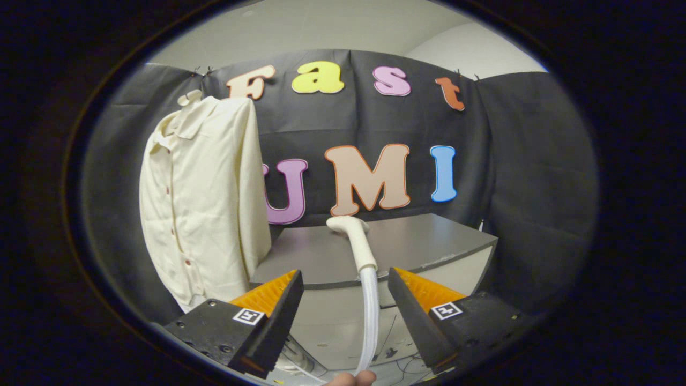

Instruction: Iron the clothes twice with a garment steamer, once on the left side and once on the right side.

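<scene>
Steamer: white head point(348, 224) on a rigid curved handle point(362, 252), standing up between the fingers and just ahead of them, its nozzle turned left toward the shirt
Hose: ribbed translucent hose point(368, 316) drops from the handle's lower end, down between the fingers to a fingertip point(351, 378) at the near edge; it looks soft and will likely drag and tug on the wand as it moves
Gripper: gripper point(345, 292) open, fingers wide apart, one on each side of the hose and touching neither it nor the handle
Where to hold: my judgement is the straight lower part of the handle, just above the hose joint; it is stiff and round there, while the hose would buckle under a squeeze
Handling: the wand looks like smooth hard plastic, light but probably slick, so a firm centred pinch is needed to stop it twisting
Shirt: cream button-up shirt point(206, 198) hangs on the left, collar at top, small dark buttons down the placket; thin, soft cloth with gentle folds, likely to swing away if pushed
Table: grey table point(429, 241) with a matte top and curved near edge, beyond the fingers, right of the shirt
Task state: steamer not yet gripped, well apart from the shirt
</scene>
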The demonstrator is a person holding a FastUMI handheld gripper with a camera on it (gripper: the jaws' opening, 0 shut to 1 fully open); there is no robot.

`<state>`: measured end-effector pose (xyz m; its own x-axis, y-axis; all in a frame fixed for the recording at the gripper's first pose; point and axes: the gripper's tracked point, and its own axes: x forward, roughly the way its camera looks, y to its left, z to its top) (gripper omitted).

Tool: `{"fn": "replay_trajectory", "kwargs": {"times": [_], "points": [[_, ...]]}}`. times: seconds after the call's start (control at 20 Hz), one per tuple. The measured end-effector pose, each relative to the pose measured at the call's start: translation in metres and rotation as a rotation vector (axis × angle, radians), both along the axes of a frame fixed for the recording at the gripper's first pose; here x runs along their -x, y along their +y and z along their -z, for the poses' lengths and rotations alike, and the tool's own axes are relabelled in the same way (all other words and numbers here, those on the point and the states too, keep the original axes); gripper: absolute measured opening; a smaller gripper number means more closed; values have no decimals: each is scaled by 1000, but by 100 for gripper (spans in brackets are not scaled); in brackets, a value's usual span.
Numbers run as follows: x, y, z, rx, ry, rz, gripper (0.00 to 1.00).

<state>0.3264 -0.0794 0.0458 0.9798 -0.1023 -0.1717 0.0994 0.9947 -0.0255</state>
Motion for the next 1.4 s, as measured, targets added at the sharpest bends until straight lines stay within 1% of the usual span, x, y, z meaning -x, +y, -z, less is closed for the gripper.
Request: {"fn": "replay_trajectory", "kwargs": {"times": [0.05, 0.15, 0.45, 0.6, 0.7, 0.75, 0.8, 0.85, 0.9, 1.0, 1.1, 1.15, 1.2, 1.25, 1.35, 1.4], "points": [[-18, -5, 3, 7, 31, 6, 97], [-54, -6, 2, 20, 75, -7, 97], [-155, -8, -32, 40, 100, -40, 98], [-189, -14, -34, 83, 154, -30, 97], [-195, -28, -19, 90, 292, 31, 97], [-197, -29, -12, 90, 336, 49, 94], [-195, -26, -8, 91, 369, 43, 92], [-194, -27, -9, 97, 388, 39, 88], [-192, -27, -18, 100, 390, 33, 88], [-192, -29, -17, 99, 402, 24, 90], [-191, -25, -14, 79, 423, 33, 86], [-191, -22, -14, 63, 436, 38, 80], [-190, -15, -12, 48, 451, 23, 74], [-191, -8, -11, 38, 461, 0, 63], [-190, -6, -10, 34, 464, 0, 44], [-189, -5, -9, 30, 462, -1, 42]]}}
